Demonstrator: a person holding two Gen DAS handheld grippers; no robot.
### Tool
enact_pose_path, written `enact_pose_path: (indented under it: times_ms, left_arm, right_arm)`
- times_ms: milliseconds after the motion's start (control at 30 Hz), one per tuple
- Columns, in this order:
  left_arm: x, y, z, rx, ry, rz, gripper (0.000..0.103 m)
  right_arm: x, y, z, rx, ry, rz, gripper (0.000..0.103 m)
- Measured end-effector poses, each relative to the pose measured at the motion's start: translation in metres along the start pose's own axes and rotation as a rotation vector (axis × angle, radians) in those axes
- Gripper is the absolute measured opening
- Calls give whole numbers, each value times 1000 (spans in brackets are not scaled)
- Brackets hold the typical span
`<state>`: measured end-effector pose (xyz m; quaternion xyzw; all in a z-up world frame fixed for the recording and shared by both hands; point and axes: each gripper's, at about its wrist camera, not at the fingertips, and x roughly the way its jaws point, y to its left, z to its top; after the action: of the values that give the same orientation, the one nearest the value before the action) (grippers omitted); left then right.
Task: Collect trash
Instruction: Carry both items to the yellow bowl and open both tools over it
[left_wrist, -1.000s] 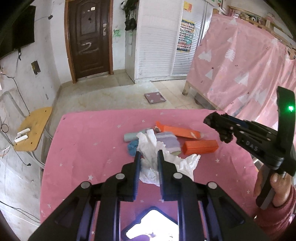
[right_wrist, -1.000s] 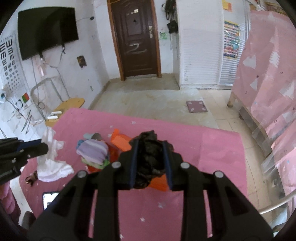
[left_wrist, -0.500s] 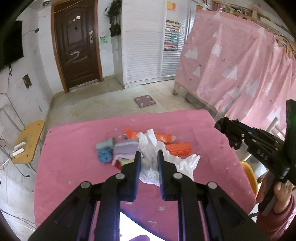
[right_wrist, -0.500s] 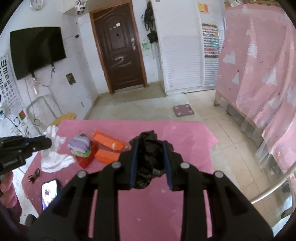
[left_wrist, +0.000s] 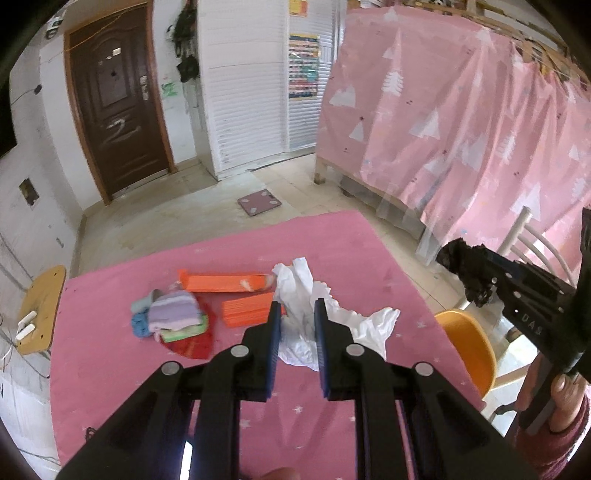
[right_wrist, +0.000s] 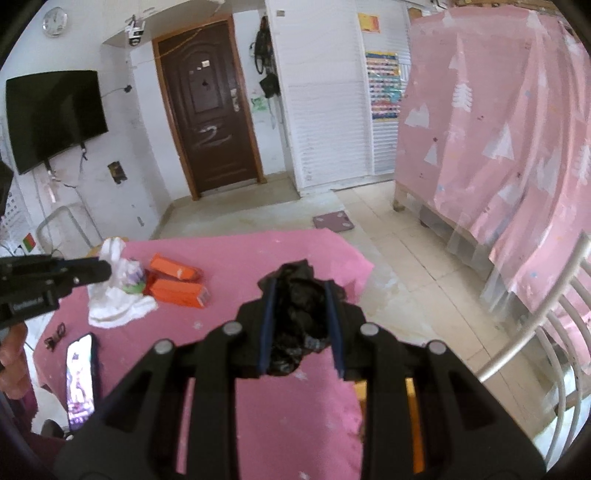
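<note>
Left wrist view, going from left to right. Well to the left of the fingers, on the pink bench (left_wrist: 110, 369): folded cloths (left_wrist: 173, 314), then two orange boxes (left_wrist: 221, 282), the nearer one just beside the left finger. Probably not trash; better to leave alone.

Between the fingers of the left gripper (left_wrist: 297, 306): white crumpled paper (left_wrist: 369, 325), pinched with nearly no gap. Cannot tell whether its lower edge touches the bench. No real front or back on such a wad. Long axis slanted, from a peak just past the fingertips down to a loose tail spread to the right of the right finger.

Far to the right, beyond the bench edge: right gripper (left_wrist: 465, 273), closed on a black crumpled bag (left_wrist: 461, 254), above a yellow chair (left_wrist: 469, 343).

Right wrist view: same black bag squeezed between narrowly parted fingers. Long axis along the fingers, one end poking past the tips, the other hanging under the pads.

Likely step: carrying both pieces to a bin, none in view.
- Hold both squeezes firm, since thin soft material slips easily.
- Move level and smooth, with the white tail lifted clear of the orange boxes.
- Find the bin first, then bring the fingers over its mouth before opening.
- Release one piece at a time.
</note>
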<state>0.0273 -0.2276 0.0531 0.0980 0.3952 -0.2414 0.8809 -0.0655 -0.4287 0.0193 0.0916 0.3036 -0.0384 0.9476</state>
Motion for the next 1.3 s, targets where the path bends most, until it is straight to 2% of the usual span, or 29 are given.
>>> enact_pose_path:
  times_ms: [400,767,967,1100,1200,1300]
  left_arm:
    - [12,-69,5,66,21,-81,10]
    - [40,-129,5,105,82,-141,10]
    - [52,-160,7,148,102,-151,10]
    - [59,-184,8,178,120,-166,10]
    - [64,-199,8,200,139,-178,11]
    - [66,-212,7,222,160,-204,24]
  right_arm:
    - [-24,-61,-26,69,10,-61,25]
    - [-24,-103,-53,116,83,-84,25]
    - [-19,-116,-61,143,101,-71,32]
    - [-20,-121,-67,156,108,-68,46]
    - [-24,-127,-69,168,97,-74,47]
    - [-30,-134,-70,189,81,-81,47]
